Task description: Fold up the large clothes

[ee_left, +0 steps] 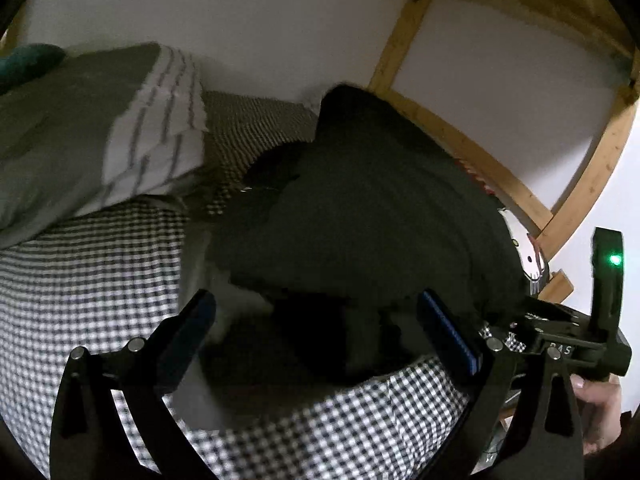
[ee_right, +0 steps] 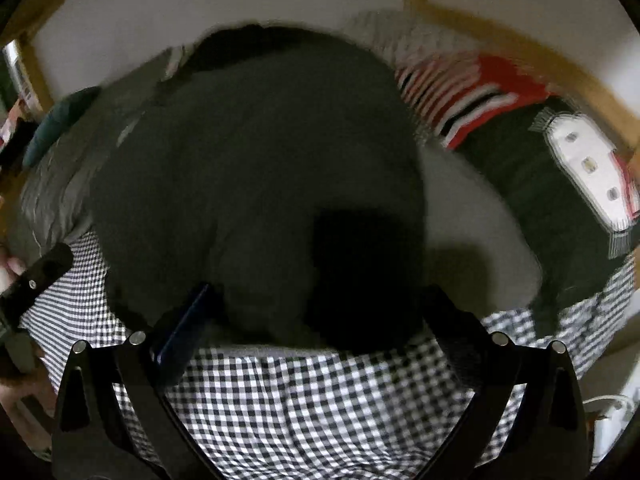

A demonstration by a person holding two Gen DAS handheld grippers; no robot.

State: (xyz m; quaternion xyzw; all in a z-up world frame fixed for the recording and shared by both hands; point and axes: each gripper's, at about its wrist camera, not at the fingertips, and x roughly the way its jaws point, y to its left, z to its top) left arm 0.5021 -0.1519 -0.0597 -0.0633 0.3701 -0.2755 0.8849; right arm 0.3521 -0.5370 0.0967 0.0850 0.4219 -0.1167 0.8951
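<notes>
We see dim light, heavy motion blur in the right view, fisheye bending and dark corners throughout.

**Two wrist views, one bed**

My left camera looks low across the checked bed (ee_left: 80, 280) toward the wall, close behind the dark garment (ee_left: 360, 200). My right camera faces the same garment from just beside it. Both share garment and sheet.
</notes>
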